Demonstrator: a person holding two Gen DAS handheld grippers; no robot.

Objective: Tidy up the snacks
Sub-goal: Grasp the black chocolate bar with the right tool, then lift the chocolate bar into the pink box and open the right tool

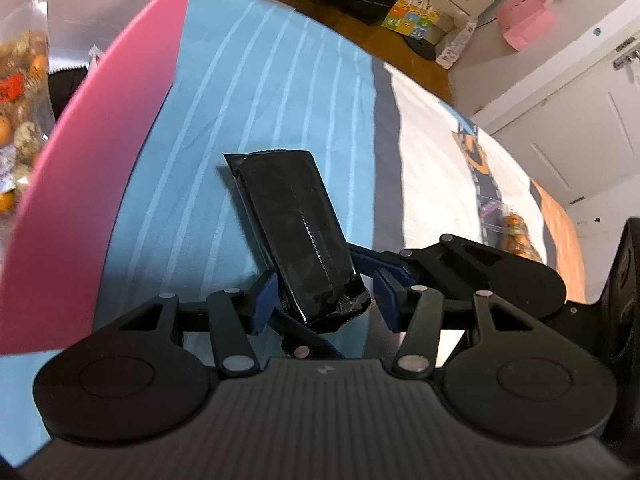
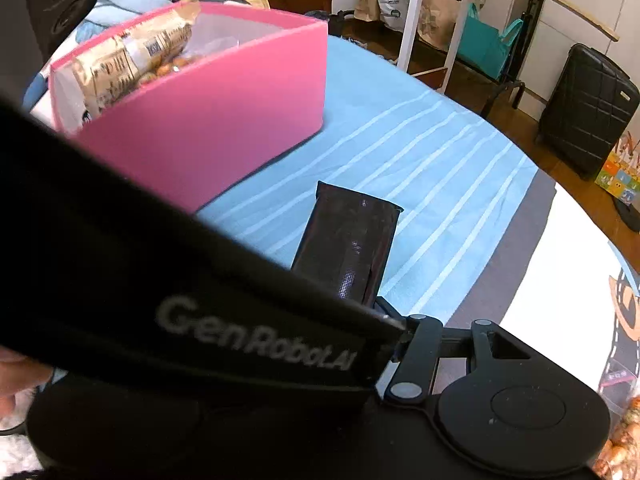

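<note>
Snack packet [image 1: 296,224], a long black one, was propped up at a tilt over the blue striped bedspread [image 1: 260,100], just beside the pink box [image 1: 100,160], not in it. Its lower end sat between the 2 blue pads [image 1: 264,300] of the left gripper [image 1: 324,298], which stood fairly narrow. The 1 pad looked right against the packet's edge and the other just beside it, but honestly I couldn't tell if they were actually squeezing. The right gripper [image 2: 376,306] came in from the side at that same lower end. Its own camera was mostly blocked by the left gripper's black body, so I couldn't tell its grip either. The box already had bagged snacks [image 2: 132,56] inside.
</note>
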